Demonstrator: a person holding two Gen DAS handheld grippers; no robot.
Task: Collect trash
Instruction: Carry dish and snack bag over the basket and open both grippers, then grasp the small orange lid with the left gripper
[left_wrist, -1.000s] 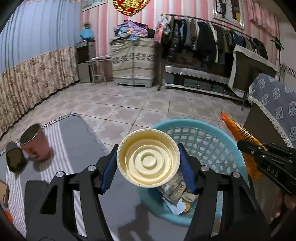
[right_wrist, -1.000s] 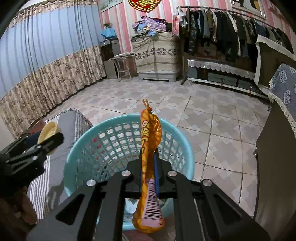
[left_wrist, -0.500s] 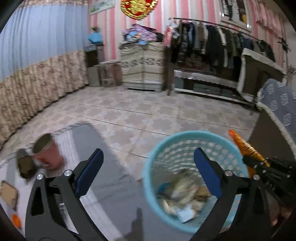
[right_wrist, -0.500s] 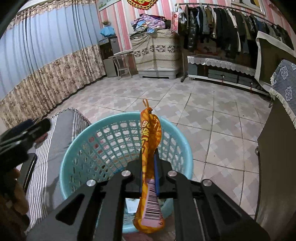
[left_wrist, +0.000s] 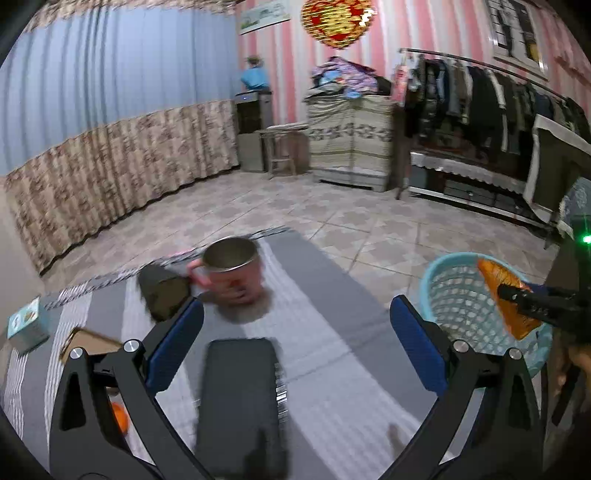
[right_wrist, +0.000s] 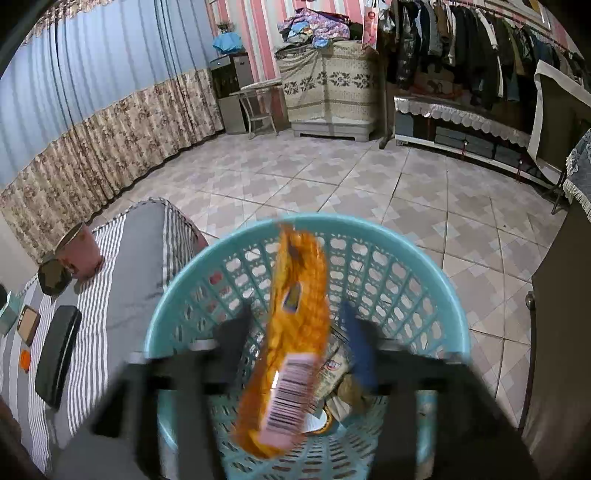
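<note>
My left gripper (left_wrist: 295, 328) is open and empty above the striped grey cloth (left_wrist: 325, 306). A pink metal cup (left_wrist: 232, 275) stands just ahead of it, with a dark pouch (left_wrist: 162, 291) to its left. My right gripper (right_wrist: 295, 336) is open over the turquoise basket (right_wrist: 413, 266). The orange snack wrapper (right_wrist: 291, 343) hangs loose between its parted fingers, blurred, above the trash in the basket. The wrapper (left_wrist: 506, 295) and basket (left_wrist: 454, 291) also show at the right of the left wrist view.
A black case (left_wrist: 240, 402) lies under my left gripper. A teal box (left_wrist: 26, 325), a brown card (left_wrist: 92, 343) and a small orange thing (left_wrist: 120, 417) lie at the left. A dark cabinet (right_wrist: 561, 295) stands right of the basket. Tiled floor lies beyond.
My left gripper opened, dropped the yellow lid into the basket and swung left over the cloth. My right gripper opened and the orange wrapper is slipping down toward the basket.
</note>
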